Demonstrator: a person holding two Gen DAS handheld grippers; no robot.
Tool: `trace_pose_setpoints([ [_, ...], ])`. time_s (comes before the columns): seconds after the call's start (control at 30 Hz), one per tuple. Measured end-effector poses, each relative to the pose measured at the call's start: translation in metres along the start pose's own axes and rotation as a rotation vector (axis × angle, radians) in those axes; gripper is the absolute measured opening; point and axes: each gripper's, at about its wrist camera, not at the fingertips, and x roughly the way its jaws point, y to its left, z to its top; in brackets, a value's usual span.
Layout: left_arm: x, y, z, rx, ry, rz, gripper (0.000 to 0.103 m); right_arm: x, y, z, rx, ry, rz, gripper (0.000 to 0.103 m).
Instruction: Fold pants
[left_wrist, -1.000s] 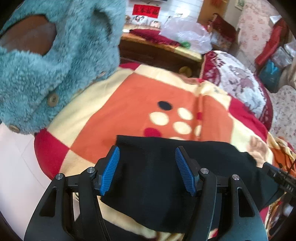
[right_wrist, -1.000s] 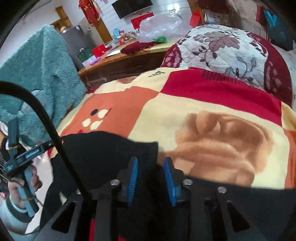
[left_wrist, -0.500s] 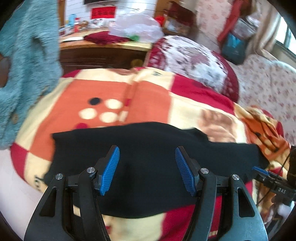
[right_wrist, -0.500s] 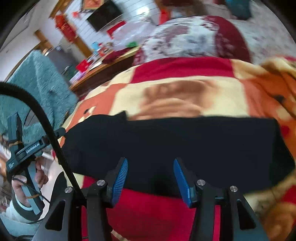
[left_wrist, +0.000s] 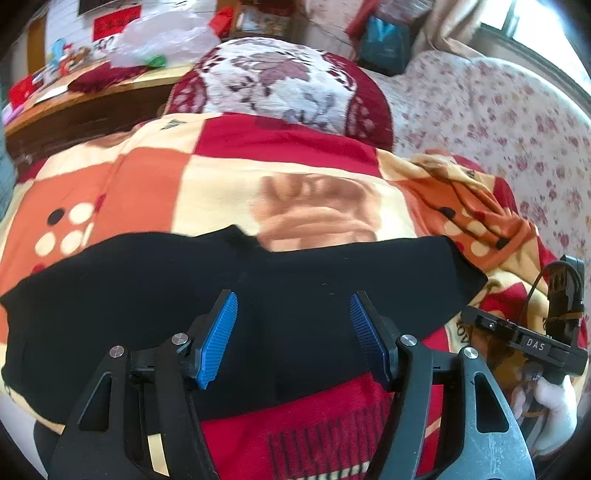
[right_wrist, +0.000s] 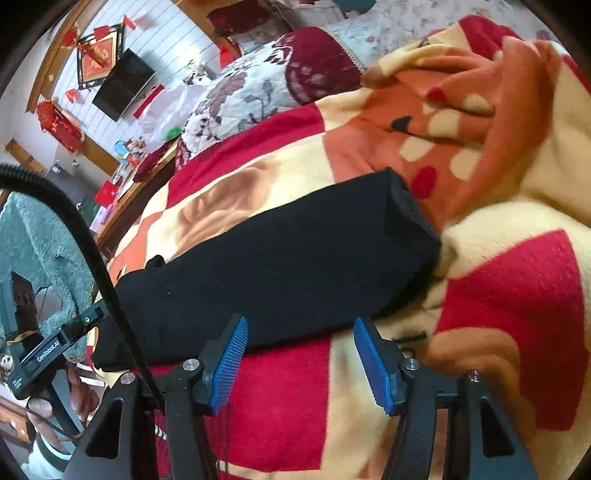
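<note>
The black pants (left_wrist: 221, 295) lie folded lengthwise as one long band across a patterned blanket (left_wrist: 229, 177); they also show in the right wrist view (right_wrist: 295, 266). My left gripper (left_wrist: 293, 336) is open and empty, hovering over the band's near edge around its middle. My right gripper (right_wrist: 299, 363) is open and empty, just short of the band's near edge toward its right end. The right gripper's body (left_wrist: 528, 343) shows at the right of the left wrist view. The left gripper's body (right_wrist: 48, 350) shows at the left of the right wrist view.
A red and white floral cushion (left_wrist: 280, 85) lies beyond the blanket. A wooden table (left_wrist: 74, 99) with a plastic bag and clutter stands at the back left. A teal fleece garment (right_wrist: 33, 251) hangs at the left. The blanket is bunched (right_wrist: 480, 103) beyond the pants' right end.
My right gripper opened and let go of the pants, then drew back toward their right end. My left gripper stayed open and swung right along the band. The pants now lie flat.
</note>
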Motion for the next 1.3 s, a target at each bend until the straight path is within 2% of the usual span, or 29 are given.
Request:
trace_pose_setpoints([
  [0.27, 0.005, -0.021, 0.001, 0.044, 0.006, -0.009, 0.064, -0.009, 0.003, 0.000, -0.042, -0.039, -0.055, 0.059],
  [0.93, -0.011, -0.041, -0.001, 0.067, -0.019, 0.002, 0.064, -0.019, 0.019, -0.004, -0.099, -0.074, -0.068, 0.061],
  [1.13, -0.018, -0.046, -0.004, 0.082, -0.038, 0.009, 0.064, -0.020, 0.025, -0.005, -0.126, -0.074, -0.072, 0.065],
  [1.3, -0.013, -0.043, -0.003, 0.078, -0.032, 0.001, 0.064, -0.020, 0.029, -0.007, -0.150, -0.074, -0.107, 0.065],
])
